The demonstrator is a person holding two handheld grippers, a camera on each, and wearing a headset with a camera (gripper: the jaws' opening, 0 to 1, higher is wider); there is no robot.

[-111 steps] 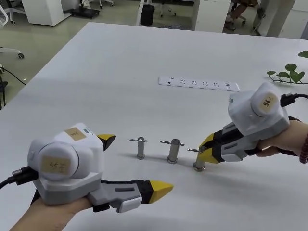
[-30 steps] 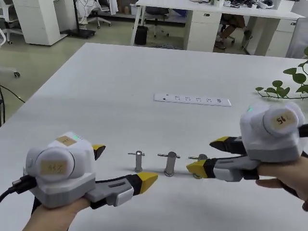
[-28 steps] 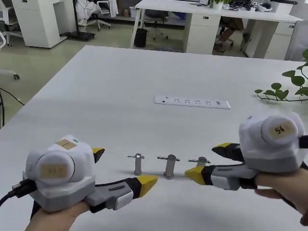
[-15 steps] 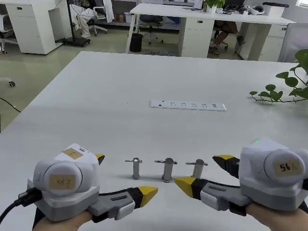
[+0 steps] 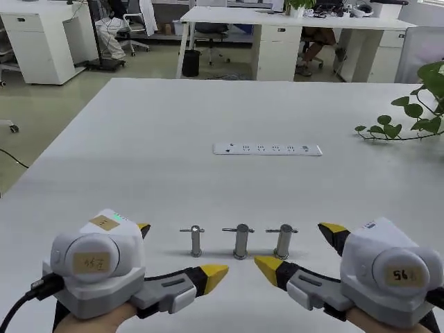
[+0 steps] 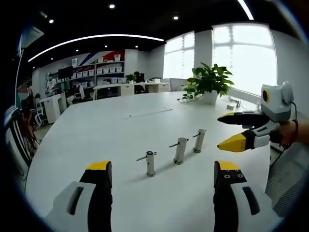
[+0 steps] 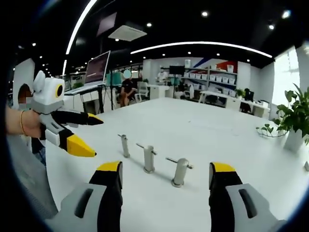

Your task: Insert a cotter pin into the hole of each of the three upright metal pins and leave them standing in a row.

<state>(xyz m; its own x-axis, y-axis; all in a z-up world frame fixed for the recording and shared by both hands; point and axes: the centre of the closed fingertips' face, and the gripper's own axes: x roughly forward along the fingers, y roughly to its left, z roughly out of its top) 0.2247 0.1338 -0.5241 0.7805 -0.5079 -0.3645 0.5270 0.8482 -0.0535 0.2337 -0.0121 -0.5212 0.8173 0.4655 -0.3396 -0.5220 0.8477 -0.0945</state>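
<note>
Three upright metal pins stand in a row on the white table (image 5: 208, 104): left pin (image 5: 196, 241), middle pin (image 5: 240, 241), right pin (image 5: 282, 240). Each has a thin cotter pin through its head, sticking out sideways. My left gripper (image 5: 179, 248) is open, low and near the left pin, holding nothing. My right gripper (image 5: 297, 245) is open beside the right pin and touches nothing. In the left gripper view the left gripper (image 6: 163, 169) faces the pins (image 6: 180, 150), with the right gripper (image 6: 241, 130) beyond. In the right gripper view the right gripper (image 7: 165, 168) faces the pins (image 7: 148, 158).
A white power strip (image 5: 267, 148) lies farther back on the table. A leafy plant (image 5: 409, 104) hangs over the right edge. White desks and office chairs (image 5: 208, 31) stand beyond the far edge. The left gripper (image 7: 72, 130) appears at the left of the right gripper view.
My right gripper has opened and drawn back toward me from the right pin, leaving it standing with its cotter pin in. The head camera tilted up. The left gripper barely moved.
</note>
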